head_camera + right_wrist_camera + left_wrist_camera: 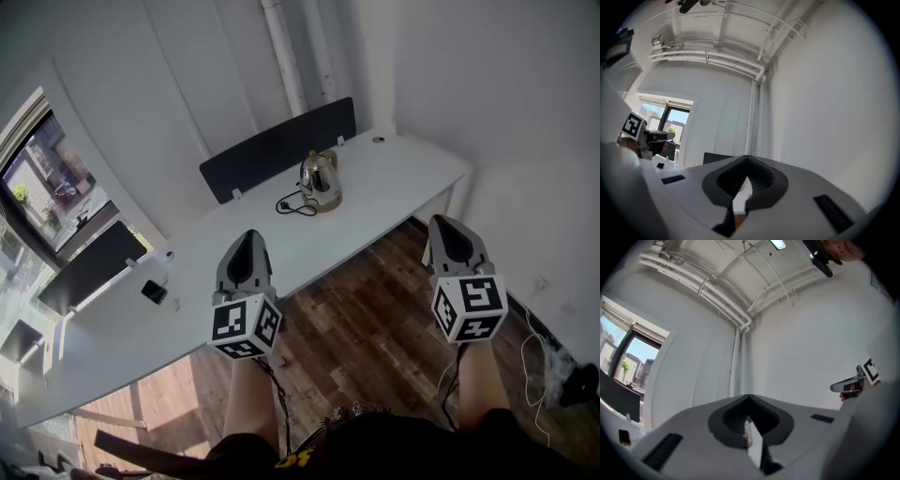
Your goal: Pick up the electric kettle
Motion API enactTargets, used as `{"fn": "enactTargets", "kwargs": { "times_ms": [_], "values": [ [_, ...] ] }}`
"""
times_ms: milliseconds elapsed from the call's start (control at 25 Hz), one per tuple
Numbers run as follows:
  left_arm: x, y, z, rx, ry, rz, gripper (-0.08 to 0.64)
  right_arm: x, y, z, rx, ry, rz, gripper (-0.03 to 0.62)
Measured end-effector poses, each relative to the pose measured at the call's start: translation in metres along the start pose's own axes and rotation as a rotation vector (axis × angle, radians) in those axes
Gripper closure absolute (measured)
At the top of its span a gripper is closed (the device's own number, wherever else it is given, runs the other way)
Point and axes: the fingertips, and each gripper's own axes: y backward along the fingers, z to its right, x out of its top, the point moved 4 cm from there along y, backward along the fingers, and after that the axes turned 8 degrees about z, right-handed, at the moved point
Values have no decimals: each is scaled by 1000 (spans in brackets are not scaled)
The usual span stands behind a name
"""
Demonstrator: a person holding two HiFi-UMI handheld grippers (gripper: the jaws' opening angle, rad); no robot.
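We hold the left gripper (247, 242) and right gripper (450, 228) closed and empty. The kettle (320, 180) stands upright far back on the counter (403, 173), well beyond both; its cord (294, 204) is barely legible.

No legible text or labels anywhere

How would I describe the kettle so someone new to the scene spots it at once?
Find the long white desk, then the farther dark divider panel standing along its far edge. In front of that panel's right end sits the electric kettle: the only shiny metal thing on the desk, with a black cord coiled at its left.
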Motion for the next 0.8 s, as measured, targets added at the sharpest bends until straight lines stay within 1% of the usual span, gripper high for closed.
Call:
{"fn": "enactTargets", "kwargs": {
  "times_ms": [120, 240, 360, 640, 800],
  "values": [
    [0, 5, 4, 1, -9, -5, 558, -1, -1, 2, 12, -17, 3, 586],
    [2, 9, 11, -10, 10, 4, 558, -3, 0, 5, 24, -30, 8, 586],
    [5, 14, 16, -20, 22, 17, 558, -2, 1, 7, 53, -48, 22, 586],
    [0, 24, 31, -1, 28, 9, 558, -6, 8, 16, 132, -88, 56, 586],
    [-3, 29, 39, 10, 42, 8, 558, -11, 12, 22, 157, -74, 51, 586]
  ]
}}
